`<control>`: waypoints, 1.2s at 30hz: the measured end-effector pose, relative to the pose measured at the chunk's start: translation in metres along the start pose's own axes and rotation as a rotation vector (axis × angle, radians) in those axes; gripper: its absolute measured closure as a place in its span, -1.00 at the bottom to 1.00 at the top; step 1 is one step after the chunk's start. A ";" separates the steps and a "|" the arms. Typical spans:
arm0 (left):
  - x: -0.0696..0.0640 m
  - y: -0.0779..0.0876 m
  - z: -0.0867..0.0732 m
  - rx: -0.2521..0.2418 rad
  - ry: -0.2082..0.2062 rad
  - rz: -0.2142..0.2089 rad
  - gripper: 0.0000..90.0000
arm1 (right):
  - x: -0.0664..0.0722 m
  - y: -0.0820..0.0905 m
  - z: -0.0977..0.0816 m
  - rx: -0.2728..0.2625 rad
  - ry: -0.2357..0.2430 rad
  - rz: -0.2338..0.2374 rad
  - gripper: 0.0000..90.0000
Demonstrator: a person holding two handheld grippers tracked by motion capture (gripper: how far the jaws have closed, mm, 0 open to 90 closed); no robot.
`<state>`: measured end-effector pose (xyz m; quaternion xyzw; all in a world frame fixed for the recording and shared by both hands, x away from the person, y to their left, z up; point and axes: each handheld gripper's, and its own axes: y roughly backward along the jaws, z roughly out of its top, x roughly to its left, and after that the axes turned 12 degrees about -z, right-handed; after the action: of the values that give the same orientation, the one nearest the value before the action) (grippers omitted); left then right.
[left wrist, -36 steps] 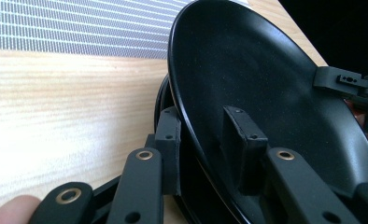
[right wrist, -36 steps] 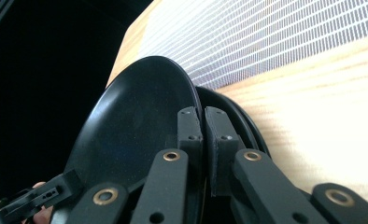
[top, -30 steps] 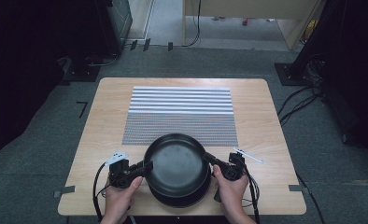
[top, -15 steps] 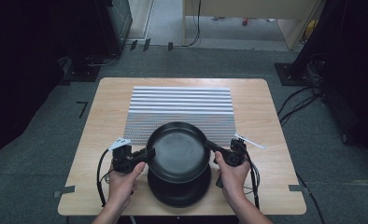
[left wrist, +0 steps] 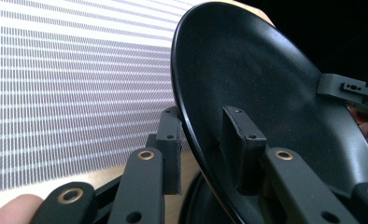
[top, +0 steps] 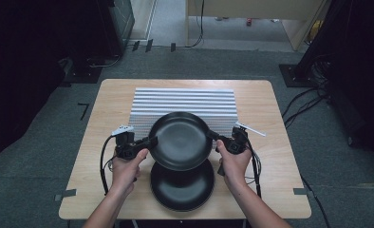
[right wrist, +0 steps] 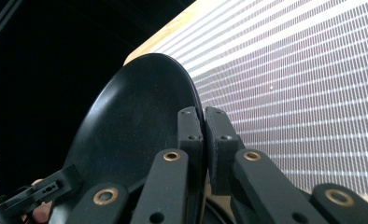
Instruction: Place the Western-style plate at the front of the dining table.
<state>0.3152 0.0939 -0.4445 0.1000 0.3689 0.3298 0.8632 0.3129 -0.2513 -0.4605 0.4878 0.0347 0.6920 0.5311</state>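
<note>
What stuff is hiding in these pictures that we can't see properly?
- Lower black plate: in the high view its far part lies under the lifted black plate.
- Striped mat: in the high view its near edge is behind the lifted plate; in the left claw view it runs off the left edge.
- Left claw: its base is cut off by the bottom edge.
- Room around the table: too dark.

Both plates [top: 180,140] [top: 182,187] black — mat [top: 185,102] striped white and grey; table [top: 270,142] pale wood, carpet [top: 42,156] grey-green.
</note>
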 end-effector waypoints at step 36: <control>0.052 -0.070 0.065 0.011 0.101 0.049 0.56 | 0.000 -0.068 0.065 -0.025 -0.019 -0.087 0.91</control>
<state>0.4218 0.0786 -0.4572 0.0968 0.4113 0.3535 0.8346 0.4066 -0.2522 -0.4647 0.4856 0.0423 0.6640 0.5670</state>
